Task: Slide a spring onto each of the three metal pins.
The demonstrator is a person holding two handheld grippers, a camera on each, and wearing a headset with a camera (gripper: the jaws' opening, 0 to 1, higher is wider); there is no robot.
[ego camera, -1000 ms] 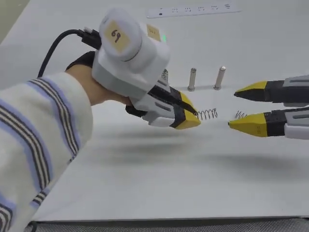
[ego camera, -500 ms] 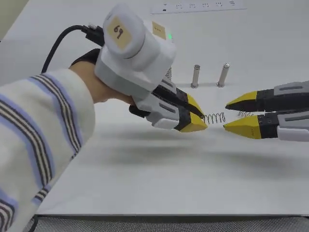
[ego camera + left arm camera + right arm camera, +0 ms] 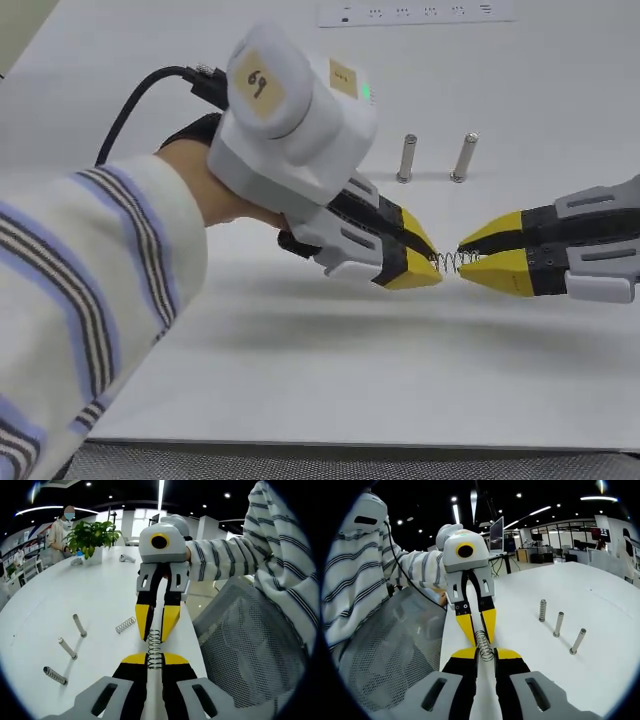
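Note:
A short spring [image 3: 450, 262] is held level above the white table between my two grippers. The left gripper [image 3: 432, 268], in the hand with the striped sleeve, is shut on one end of it. From the right, the right gripper [image 3: 465, 258] has closed on the other end. The spring [image 3: 154, 647] runs from my own jaws to the right gripper [image 3: 156, 632]. Two bare pins [image 3: 408, 158] [image 3: 466, 156] stand upright behind. A third pin [image 3: 542, 610] wears a spring. Another loose spring [image 3: 125, 624] lies on the table.
A white power strip [image 3: 415, 12] lies at the far edge of the table. The left gripper's black cable [image 3: 130, 95] trails to the left. The table's front edge [image 3: 350, 440] is close. A mesh chair [image 3: 235, 645] stands beside the table, with a potted plant [image 3: 92, 540] further along it.
The right gripper has come in from the right and closed its open jaws on the spring's free end. The left gripper has kept hold of the spring and edged right.

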